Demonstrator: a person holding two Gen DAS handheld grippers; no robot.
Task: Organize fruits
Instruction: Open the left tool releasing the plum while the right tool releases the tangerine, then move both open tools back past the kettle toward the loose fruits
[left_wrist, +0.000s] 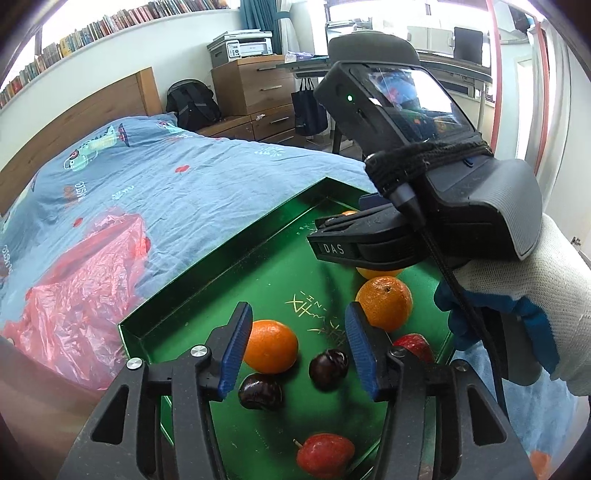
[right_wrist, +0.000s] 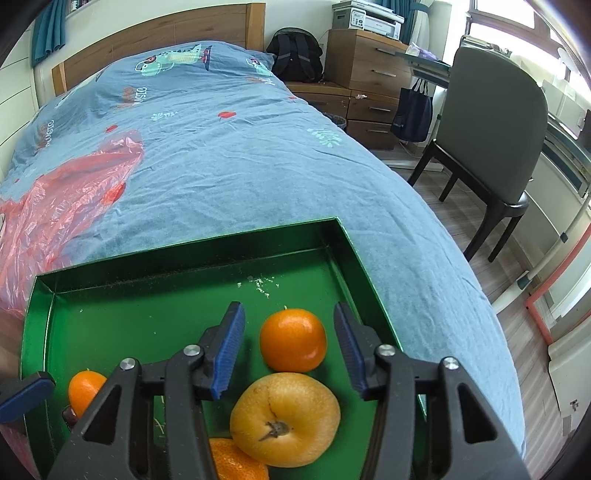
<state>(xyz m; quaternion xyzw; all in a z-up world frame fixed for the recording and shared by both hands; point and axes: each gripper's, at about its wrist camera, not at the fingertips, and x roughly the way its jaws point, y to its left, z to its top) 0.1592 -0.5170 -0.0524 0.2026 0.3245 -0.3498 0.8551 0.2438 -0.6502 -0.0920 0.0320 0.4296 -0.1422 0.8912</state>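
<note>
Both grippers part-open, holding nothing. Left gripper (left_wrist: 295, 347): dark plum (left_wrist: 328, 369) between the fingers, orange (left_wrist: 270, 346) touching left pad. Right gripper (right_wrist: 290, 350): mandarin (right_wrist: 293, 340) between the fingers. All in green tray (right_wrist: 110, 258) on bed. Risk: round fruit rolls if a pad nudges it.

Oranges (right_wrist: 293, 340): round, loose, scattered in green tray (right_wrist: 110, 295).
Plums (left_wrist: 328, 369): dark, near middle.
Red fruits (left_wrist: 324, 456): nearest edge.

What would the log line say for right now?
left gripper: open, empty | right gripper: open, empty | fruits: in green tray on bed
</note>
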